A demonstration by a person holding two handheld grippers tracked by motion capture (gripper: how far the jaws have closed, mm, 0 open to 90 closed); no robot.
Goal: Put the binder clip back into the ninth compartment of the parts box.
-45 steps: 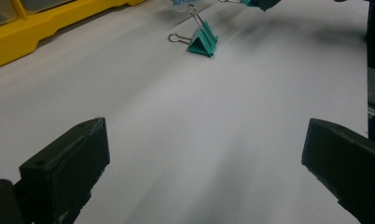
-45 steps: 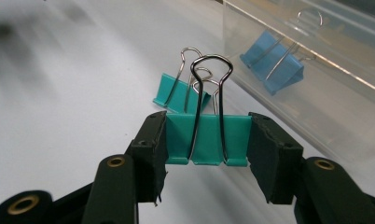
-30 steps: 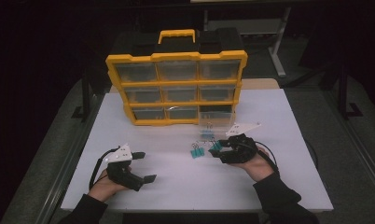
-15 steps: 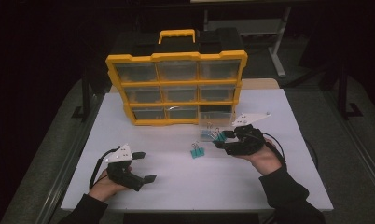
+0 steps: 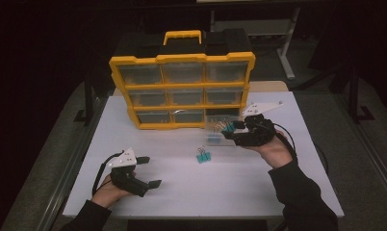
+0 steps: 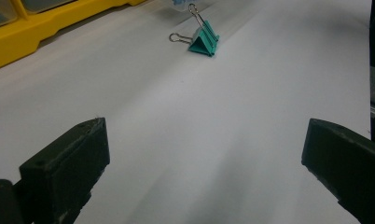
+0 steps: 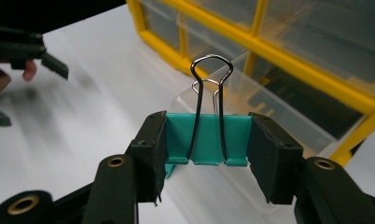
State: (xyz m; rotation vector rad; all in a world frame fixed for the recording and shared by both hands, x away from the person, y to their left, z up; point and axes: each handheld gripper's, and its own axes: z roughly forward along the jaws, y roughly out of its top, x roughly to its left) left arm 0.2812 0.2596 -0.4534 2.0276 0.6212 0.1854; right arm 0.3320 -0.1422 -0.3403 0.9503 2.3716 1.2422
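Right gripper [image 7: 206, 144] pinched teal binder clip [image 7: 207, 140] at 12 o'clock; left gripper [image 6: 202, 172] spread wide. No readable writing on yellow organizer [image 5: 182, 89].

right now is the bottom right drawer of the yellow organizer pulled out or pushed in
Pulled out. The clear drawer juts forward from the yellow organizer onto the table, leaving a dark slot behind it; the right gripper holds a teal binder clip before it.
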